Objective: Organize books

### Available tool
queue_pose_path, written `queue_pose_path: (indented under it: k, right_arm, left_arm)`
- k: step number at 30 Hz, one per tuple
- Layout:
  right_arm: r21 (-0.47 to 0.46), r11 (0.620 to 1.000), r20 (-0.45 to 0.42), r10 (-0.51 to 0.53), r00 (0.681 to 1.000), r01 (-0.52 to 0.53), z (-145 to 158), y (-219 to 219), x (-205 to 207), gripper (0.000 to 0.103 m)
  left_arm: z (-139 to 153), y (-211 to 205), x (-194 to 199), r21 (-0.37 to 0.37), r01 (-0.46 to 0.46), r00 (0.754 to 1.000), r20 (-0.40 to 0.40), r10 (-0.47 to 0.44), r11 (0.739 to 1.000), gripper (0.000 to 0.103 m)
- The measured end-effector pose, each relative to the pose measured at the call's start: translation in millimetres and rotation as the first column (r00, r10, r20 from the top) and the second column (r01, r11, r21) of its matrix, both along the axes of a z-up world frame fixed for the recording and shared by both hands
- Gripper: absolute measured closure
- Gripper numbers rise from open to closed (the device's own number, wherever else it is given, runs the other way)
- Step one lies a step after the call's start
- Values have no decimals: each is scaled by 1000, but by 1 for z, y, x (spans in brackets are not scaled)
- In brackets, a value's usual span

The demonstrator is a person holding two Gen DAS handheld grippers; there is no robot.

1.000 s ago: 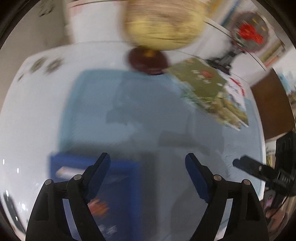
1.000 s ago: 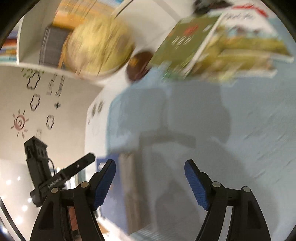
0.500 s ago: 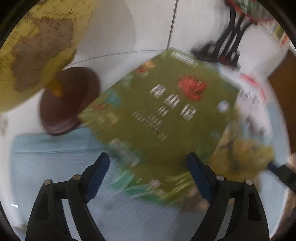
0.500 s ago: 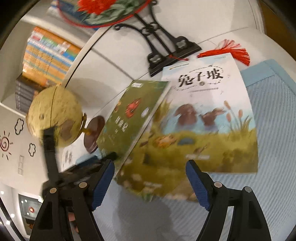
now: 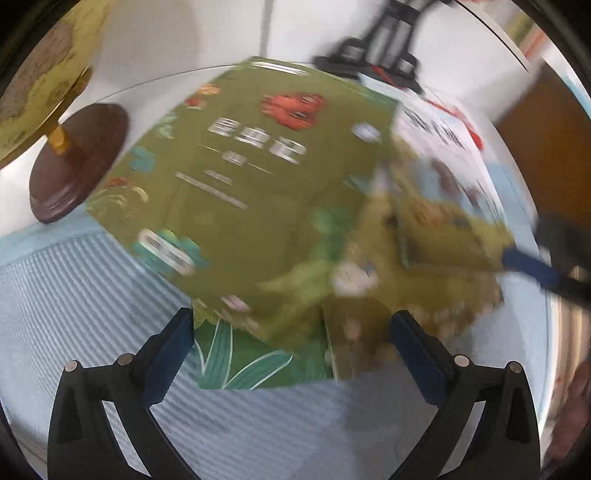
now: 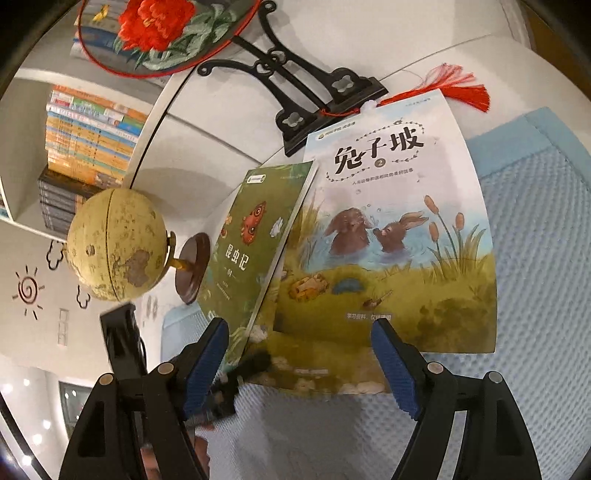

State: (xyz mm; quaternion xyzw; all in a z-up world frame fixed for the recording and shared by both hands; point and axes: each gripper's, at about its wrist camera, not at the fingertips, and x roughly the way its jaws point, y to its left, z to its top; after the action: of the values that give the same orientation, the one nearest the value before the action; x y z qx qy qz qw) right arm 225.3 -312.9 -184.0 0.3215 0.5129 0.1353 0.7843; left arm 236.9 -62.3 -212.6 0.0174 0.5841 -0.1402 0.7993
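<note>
A green insect book point(image 5: 251, 192) point(image 6: 255, 240) lies on top of a loose pile of books on the blue mat point(image 5: 85, 295) point(image 6: 532, 221). Beside it lies a white rabbit book point(image 6: 399, 236) point(image 5: 454, 173), with more green books underneath. My left gripper point(image 5: 291, 347) hovers over the pile's near edge, its jaws still opening, nothing pressed between them. My right gripper point(image 6: 299, 354) stands open at the near edge of the pile, with nothing held. Its blue finger point(image 5: 528, 266) shows at the right of the left wrist view.
A yellow globe point(image 6: 114, 247) on a brown base point(image 5: 74, 170) stands left of the books. A black stand point(image 6: 295, 96) with a round embroidered fan point(image 6: 162, 29) and red tassel point(image 6: 461, 92) sits behind them. Shelved books point(image 6: 88, 140) are at the far left.
Both grippers have swept from the bare mat and a blue book over to the pile of books. The left jaws have spread wider. The right jaws look unchanged.
</note>
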Motion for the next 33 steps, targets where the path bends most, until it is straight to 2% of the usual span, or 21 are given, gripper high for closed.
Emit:
queue_pose_path:
  k: [3,6,8,10,12,14,15,17,19,20,21,22,23,25,26,27,29,33]
  right_arm:
    - [-63,998,23,33,999,-31,7,-1,3,25]
    - [-176,984,51,39,998,-29,11,-15,11,25]
    - [-200,980,32,29,999,-22,4,-26,18,25]
    - [-244,970,-6,11,1000,-12,-8,-37,23,25]
    - [-264,965,-12,1,1000,-4,-15,-44,23,25]
    - [-261,965,5,0,1000,1,-15,-47,24,23]
    - [-247,969,6,-2,1000,3,-16,-47,26,21]
    - [-222,975,12,-4,1000,6,-16,-46,28,18]
    - [-210,977,11,22,1000,-19,-15,-40,29,18]
    - [-211,976,15,52,999,-47,-13,-34,28,18]
    - [-222,973,20,71,997,-65,-12,-31,26,18]
    - [-241,968,23,83,996,-75,-10,-29,25,18]
    - [-274,958,23,87,996,-78,-8,-31,25,18]
    - [-286,957,22,60,998,-52,-8,-40,26,18]
    - [-246,969,10,34,999,-30,-12,-51,27,18]
    - [-223,975,-2,19,1000,-19,-15,-57,28,18]
    - [-183,983,-24,-5,1000,0,-21,-69,27,18]
    - [-105,994,-15,-25,1000,23,-25,-79,26,18]
  left_arm:
    - [7,1,-11,-44,43,998,-40,-44,998,6]
    - [17,16,-9,-175,-21,998,-67,9,984,7]
    - [15,22,0,-204,-59,995,-93,41,977,7]
    - [17,19,4,-199,-56,997,-67,43,978,7]
    - [21,18,2,-255,-39,998,-51,27,966,7]
    - [15,22,1,-312,-58,997,-66,39,948,7]
    - [10,23,3,-311,-68,995,-90,42,948,7]
    - [11,15,-2,-307,-47,996,-81,23,951,7]
    - [15,-3,-15,-397,30,992,-102,-77,917,7]
    - [15,-11,-22,-414,63,986,-112,-120,908,7]
    - [16,-21,-29,-400,106,981,-108,-162,910,7]
    - [21,-31,-37,-356,150,978,-85,-192,922,8]
    - [25,-33,-38,-355,162,978,-66,-197,921,9]
    - [37,-30,-31,-439,150,982,-39,-185,886,10]
    - [44,-27,-22,-481,139,987,-7,-162,866,10]
    - [51,-25,-15,-485,130,991,26,-134,865,8]
    - [55,-26,8,-447,114,993,79,-88,887,8]
    - [25,-44,44,-449,68,997,-9,-81,891,9]
